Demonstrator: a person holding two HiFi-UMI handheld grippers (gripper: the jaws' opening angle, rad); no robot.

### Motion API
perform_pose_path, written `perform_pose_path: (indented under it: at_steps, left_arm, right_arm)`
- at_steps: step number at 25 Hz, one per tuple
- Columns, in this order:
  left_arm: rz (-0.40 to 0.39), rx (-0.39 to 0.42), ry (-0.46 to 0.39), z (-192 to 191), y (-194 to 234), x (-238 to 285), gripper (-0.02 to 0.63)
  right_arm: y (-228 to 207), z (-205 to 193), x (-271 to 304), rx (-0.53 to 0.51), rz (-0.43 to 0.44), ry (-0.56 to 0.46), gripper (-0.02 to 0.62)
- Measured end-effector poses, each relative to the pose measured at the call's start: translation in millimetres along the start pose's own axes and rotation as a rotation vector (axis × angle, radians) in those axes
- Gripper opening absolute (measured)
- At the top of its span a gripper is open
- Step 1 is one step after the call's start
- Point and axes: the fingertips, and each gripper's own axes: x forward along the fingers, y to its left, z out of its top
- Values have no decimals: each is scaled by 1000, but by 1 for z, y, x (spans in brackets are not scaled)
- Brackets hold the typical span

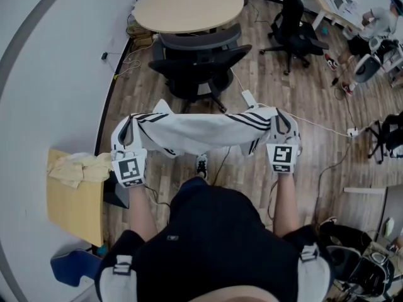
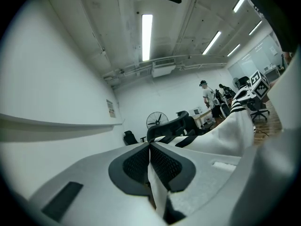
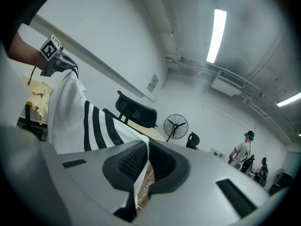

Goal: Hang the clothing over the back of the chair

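Note:
A white garment with black stripes hangs stretched between my two grippers at chest height. My left gripper is shut on its left end, the cloth pinched between the pads. My right gripper is shut on the right end, a white fold caught between its pads. The black office chair stands just beyond the garment, its back nearest to me. In the right gripper view the chair's back rises behind the striped cloth.
A round wooden table stands behind the chair. At my left a tan box holds pale yellow cloth. A second black chair is at the far right, cables and a power strip lie on the wood floor.

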Motion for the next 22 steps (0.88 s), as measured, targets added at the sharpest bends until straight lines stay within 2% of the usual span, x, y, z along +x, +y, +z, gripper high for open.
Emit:
perform_pose_path:
  at_steps: [8,22]
  left_arm:
    - [-4,-12,-63,14,30,67,5]
    - [-48,55,-123,42,64,145,5]
  right_arm:
    - [-20,29,55,-16,-40,-6,0]
    - [-58,64,125,33,-133,-44,0]
